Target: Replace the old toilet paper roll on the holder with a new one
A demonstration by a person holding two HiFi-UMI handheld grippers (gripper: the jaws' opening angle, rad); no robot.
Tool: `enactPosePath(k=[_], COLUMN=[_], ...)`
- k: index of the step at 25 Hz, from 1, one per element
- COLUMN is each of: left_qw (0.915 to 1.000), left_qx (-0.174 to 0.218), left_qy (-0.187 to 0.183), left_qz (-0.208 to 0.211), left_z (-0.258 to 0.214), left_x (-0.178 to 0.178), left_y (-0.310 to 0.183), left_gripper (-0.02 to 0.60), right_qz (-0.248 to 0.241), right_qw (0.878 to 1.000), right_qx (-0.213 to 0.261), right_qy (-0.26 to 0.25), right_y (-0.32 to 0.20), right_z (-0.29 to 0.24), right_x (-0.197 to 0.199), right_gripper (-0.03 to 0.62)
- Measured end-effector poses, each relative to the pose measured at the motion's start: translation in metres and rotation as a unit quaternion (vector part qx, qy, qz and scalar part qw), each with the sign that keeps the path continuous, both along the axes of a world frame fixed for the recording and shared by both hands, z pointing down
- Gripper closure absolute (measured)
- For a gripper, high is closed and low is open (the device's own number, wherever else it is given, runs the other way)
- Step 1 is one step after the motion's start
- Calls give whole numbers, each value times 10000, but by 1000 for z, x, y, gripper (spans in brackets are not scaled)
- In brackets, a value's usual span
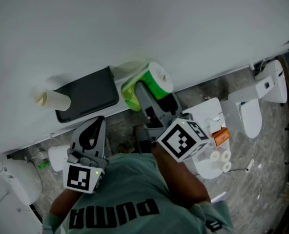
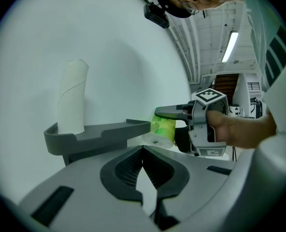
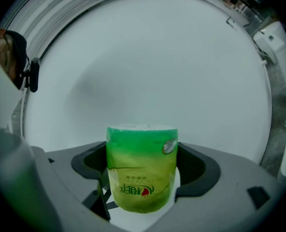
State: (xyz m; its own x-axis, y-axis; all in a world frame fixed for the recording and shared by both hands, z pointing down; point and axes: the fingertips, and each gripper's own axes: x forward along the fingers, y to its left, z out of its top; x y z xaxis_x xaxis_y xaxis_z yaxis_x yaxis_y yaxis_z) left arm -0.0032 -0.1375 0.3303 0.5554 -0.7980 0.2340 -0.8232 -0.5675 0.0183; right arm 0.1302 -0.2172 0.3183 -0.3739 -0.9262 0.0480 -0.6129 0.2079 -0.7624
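Observation:
A new toilet roll in green wrapping [image 1: 149, 83] is clamped in my right gripper [image 1: 153, 97], close to the white wall and just right of the dark holder shelf [image 1: 88, 95]. In the right gripper view the green roll [image 3: 142, 168] stands upright between the jaws. The old roll [image 1: 52, 100], thin and white, sticks out at the holder's left end. In the left gripper view that old roll [image 2: 72, 96] stands over the grey holder [image 2: 102, 131]. My left gripper [image 1: 95, 123] hangs below the holder with its jaws together and nothing in them.
The wall is plain white. A white toilet [image 1: 252, 115] stands to the right on the grey stone floor. A white stool [image 1: 205, 112] carries small rolls [image 1: 221, 158] and an orange item [image 1: 221, 136]. Another white fixture [image 1: 18, 180] sits at the lower left.

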Motion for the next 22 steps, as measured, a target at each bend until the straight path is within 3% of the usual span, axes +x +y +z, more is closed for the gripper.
enactPosePath(k=[4,14,22], left_qw=[9999,9996,9994], left_qx=[-63,-116,-83], left_qy=[-43,-84,-149], left_qz=[-86,-255,-318], left_z=[6,10,11], left_x=[-5,-16,-28], left_y=[0,3,8], left_gripper=[577,577,577], right_qz=[-71,-59,-1], right_qw=[9987,9940,9776], right_qx=[-206,-563,-876], right_qy=[-456,-938,-1912], right_y=[-2,-3,-3], right_z=[11,27,45], right_x=[-6,-9,-17], right_gripper=[166,166,166])
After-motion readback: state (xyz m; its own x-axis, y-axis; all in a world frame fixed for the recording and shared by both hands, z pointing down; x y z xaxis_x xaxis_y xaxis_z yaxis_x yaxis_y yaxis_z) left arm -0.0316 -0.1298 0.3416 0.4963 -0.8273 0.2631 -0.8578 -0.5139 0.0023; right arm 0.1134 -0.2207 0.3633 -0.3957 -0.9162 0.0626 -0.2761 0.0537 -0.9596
